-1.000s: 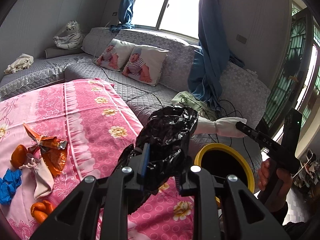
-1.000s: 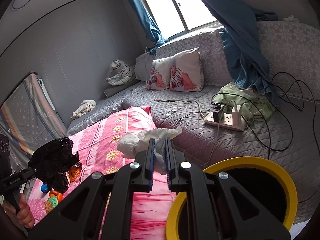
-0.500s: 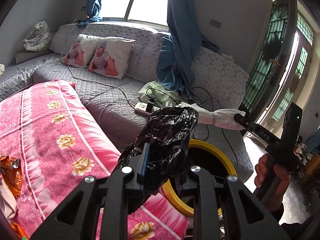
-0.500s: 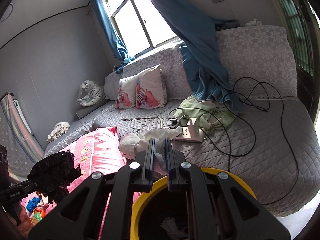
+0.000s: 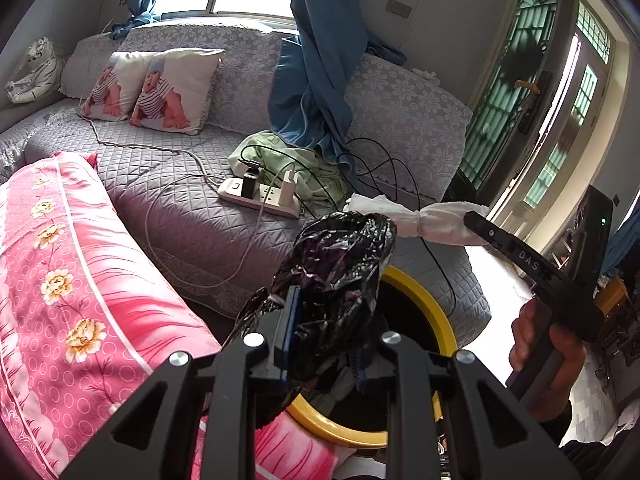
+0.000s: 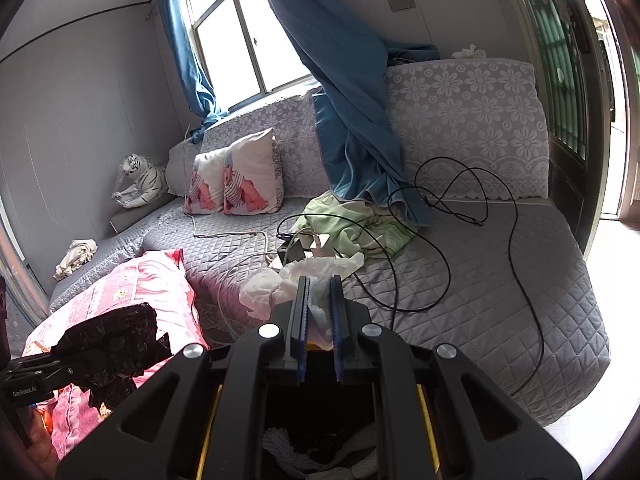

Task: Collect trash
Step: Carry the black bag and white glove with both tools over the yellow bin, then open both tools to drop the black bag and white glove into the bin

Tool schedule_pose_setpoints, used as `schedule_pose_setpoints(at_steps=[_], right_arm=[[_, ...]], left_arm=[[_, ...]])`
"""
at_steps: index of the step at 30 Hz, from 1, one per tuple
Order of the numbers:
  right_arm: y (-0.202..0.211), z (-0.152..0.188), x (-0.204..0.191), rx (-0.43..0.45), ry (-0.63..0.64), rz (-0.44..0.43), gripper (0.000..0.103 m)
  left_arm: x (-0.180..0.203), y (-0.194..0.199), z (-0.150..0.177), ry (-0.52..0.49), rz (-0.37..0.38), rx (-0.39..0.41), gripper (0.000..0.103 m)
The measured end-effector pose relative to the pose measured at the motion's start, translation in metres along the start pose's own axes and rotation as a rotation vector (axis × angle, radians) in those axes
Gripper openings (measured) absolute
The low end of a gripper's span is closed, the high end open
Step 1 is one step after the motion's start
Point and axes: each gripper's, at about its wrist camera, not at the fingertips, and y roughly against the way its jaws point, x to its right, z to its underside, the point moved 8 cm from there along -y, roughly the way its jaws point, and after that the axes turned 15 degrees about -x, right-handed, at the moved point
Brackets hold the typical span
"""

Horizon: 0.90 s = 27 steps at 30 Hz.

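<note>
The left hand-held gripper (image 5: 324,336) is pinching a crumpled black plastic bag (image 5: 340,256). The bag sticks up past its tips, and part of it hangs over the yellow-rimmed bin (image 5: 424,304). That bin sits just ahead of and below this gripper, next to the pink flowery cloth (image 5: 72,280) on its left side.

The right hand-held gripper (image 6: 319,316) is pinching a wad of white tissue (image 6: 304,280). The tissue bunches out in front of its tips. The bin (image 6: 210,432) is right under this gripper, and some white trash lies inside it. In the left camera's view, the right gripper (image 5: 476,222) comes in from the right, with the tissue (image 5: 416,220) held just above the black bag. A hand (image 5: 548,344) grips its handle.

Beyond both grippers is a grey quilted sofa (image 6: 480,272). On it lie a white power strip (image 5: 260,196), black cables (image 6: 460,240), a green cloth (image 6: 352,224) and two cushions (image 6: 236,180). A blue curtain (image 6: 344,92) hangs down onto the sofa.
</note>
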Motion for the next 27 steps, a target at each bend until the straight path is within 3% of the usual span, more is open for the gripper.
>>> schedule_pose_setpoints(at_steps=[7,23,24,27], right_arm=[[-0.006,0.006,0.020,-0.019,-0.025,0.030,0.009],[-0.021,0.014,0.026,-0.059,-0.030,0.023,0.010],[-0.021,0.014,0.026,-0.058,-0.032,0.015,0.010],[-0.022,0.013,0.028,-0.063,-0.035,0.015,0.011]], left_arm=[[0.019,-0.019,0.001,-0.033,0.006,-0.041,0.021],[0.049,-0.048,0.007,-0.090,0.037,-0.091,0.021],[0.049,-0.048,0.008,-0.093,0.034,-0.091,0.022],[0.046,-0.047,0.009,-0.074,0.039,-0.081,0.045]])
